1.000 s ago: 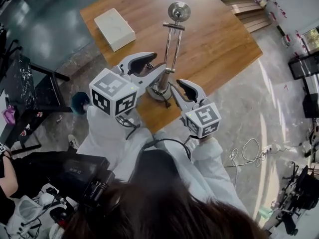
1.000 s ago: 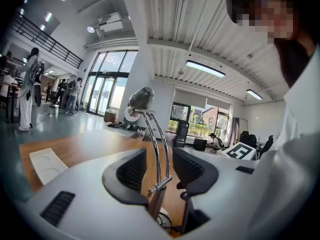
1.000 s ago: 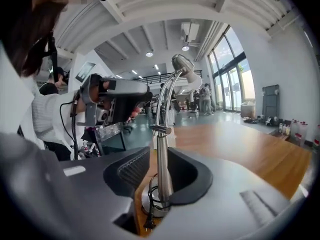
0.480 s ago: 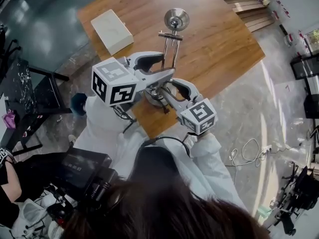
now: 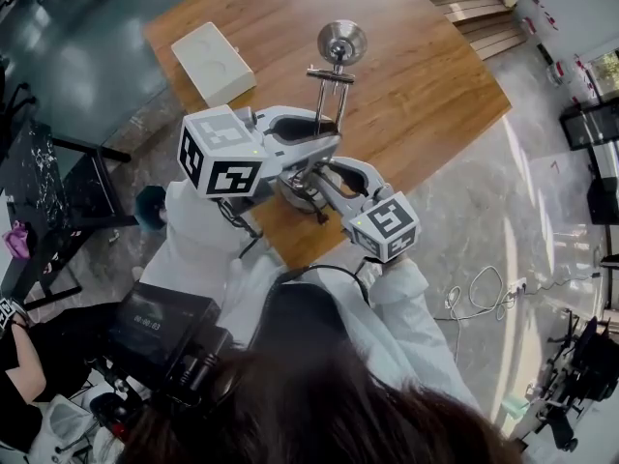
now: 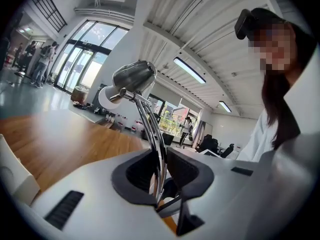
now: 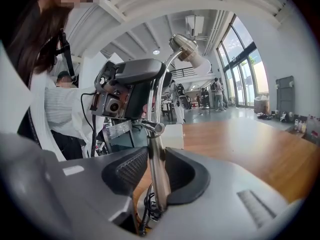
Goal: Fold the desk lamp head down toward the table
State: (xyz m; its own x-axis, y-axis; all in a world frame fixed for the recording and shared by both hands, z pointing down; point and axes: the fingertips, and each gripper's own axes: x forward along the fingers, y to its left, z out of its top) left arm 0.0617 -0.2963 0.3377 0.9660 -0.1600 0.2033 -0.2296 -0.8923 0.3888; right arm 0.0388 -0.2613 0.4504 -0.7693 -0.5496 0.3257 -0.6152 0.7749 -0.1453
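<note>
A chrome desk lamp stands upright near the front edge of the wooden table (image 5: 426, 75). Its round head (image 5: 340, 42) tops twin rods (image 5: 329, 100) above the base (image 5: 295, 193). My left gripper (image 5: 329, 135) reaches in from the left. Its closing jaws have the twin rods (image 6: 159, 149) between them, and the pads touch both sides. The lamp head (image 6: 134, 76) rises above. My right gripper (image 5: 314, 177) sits lower. Its closing jaws are around the thick lower post (image 7: 156, 169), with both pads against it. The lamp head (image 7: 184, 46) shows high up.
A white flat box (image 5: 213, 61) lies on the table's far left. A black cable (image 7: 145, 209) coils at the lamp base. The table edge runs just under both grippers. The left gripper's camera body (image 7: 130, 86) shows beside the lamp arm.
Both grippers have moved in on the lamp. The left one went right and now has the twin rods between its jaws. The right one slid left and took the lower post.
</note>
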